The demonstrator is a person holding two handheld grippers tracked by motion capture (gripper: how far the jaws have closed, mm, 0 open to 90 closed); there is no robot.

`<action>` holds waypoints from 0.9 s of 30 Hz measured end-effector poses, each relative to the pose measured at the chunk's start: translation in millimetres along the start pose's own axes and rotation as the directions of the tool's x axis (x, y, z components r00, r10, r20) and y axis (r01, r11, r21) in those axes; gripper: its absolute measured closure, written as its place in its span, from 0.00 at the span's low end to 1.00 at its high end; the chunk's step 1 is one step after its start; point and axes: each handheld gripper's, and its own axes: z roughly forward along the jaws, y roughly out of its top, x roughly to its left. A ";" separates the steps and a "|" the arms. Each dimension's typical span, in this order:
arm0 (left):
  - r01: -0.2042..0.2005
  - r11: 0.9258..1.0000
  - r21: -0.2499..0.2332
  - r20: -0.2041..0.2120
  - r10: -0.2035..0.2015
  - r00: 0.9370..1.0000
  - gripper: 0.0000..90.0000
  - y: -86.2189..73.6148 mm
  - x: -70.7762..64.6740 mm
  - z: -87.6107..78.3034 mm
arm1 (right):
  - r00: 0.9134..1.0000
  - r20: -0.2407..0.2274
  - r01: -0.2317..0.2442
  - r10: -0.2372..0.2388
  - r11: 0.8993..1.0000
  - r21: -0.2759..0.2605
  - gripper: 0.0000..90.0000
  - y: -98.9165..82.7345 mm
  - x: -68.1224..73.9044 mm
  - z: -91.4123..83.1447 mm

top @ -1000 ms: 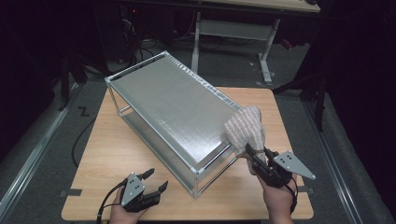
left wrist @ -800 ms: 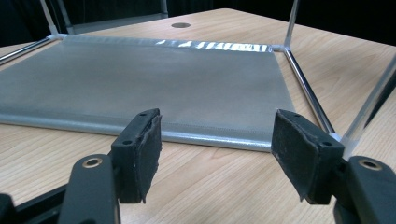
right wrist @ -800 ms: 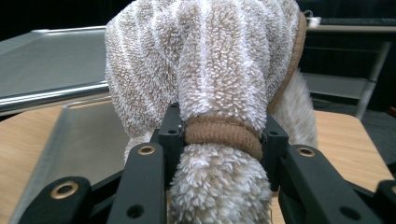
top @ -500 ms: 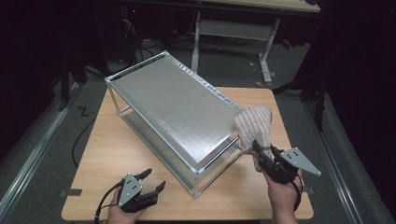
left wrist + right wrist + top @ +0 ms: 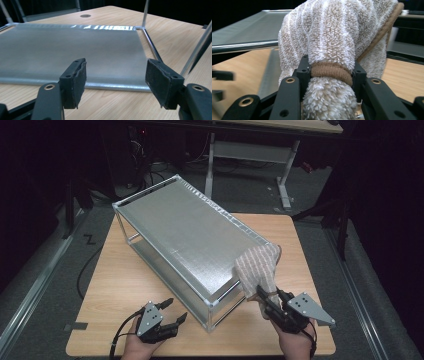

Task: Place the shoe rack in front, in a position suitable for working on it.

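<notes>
- Terry cloth, beige-and-white striped with a tan hem [image 5: 257,265]: bunched into a wad and draped over the near right corner of the rack's top shelf, toward the table's right edge.
- Right gripper [image 5: 267,298]: jaws partly closed and clamped on the gathered neck of the cloth; in the right gripper view the tan hem [image 5: 329,71] is squeezed between the two black jaws, with pile bulging above and below.
- Rack, metal, two-tier [image 5: 185,235]: stands diagonally across the middle of the wooden table [image 5: 125,275], thin chrome posts at its corners, top shelf a dull grey sheet.
- Left gripper [image 5: 167,312]: rests near the table's front edge, left of the rack's near corner post; jaws wide apart and holding nothing. Its own view looks across the lower shelf [image 5: 75,50].
- Step in hand, judged: wiping the top shelf, with the cloth at the near right corner.
- Next move, judged: calls for a firm hold on the wad and light downward pressure as the cloth sweeps across the sheet without snagging the raised rim; the idle gripper could steady a post if the rack shifts.
</notes>
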 end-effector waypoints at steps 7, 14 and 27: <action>-0.015 1.000 -0.003 0.030 0.015 0.999 0.37 4.5 -3.8 9.1 | 0.995 -0.094 0.039 -0.039 0.999 0.004 0.70 -0.4 32.8 -6.3; -0.027 1.000 -0.001 0.061 0.027 0.998 0.37 7.6 -8.0 19.0 | 0.981 -0.185 0.067 -0.066 0.998 -0.001 0.70 1.2 60.6 -14.4; -0.043 0.999 -0.006 0.093 0.043 0.995 0.37 11.6 -14.6 29.8 | 0.993 -0.111 0.052 -0.050 0.999 0.016 0.70 -5.9 50.7 -23.9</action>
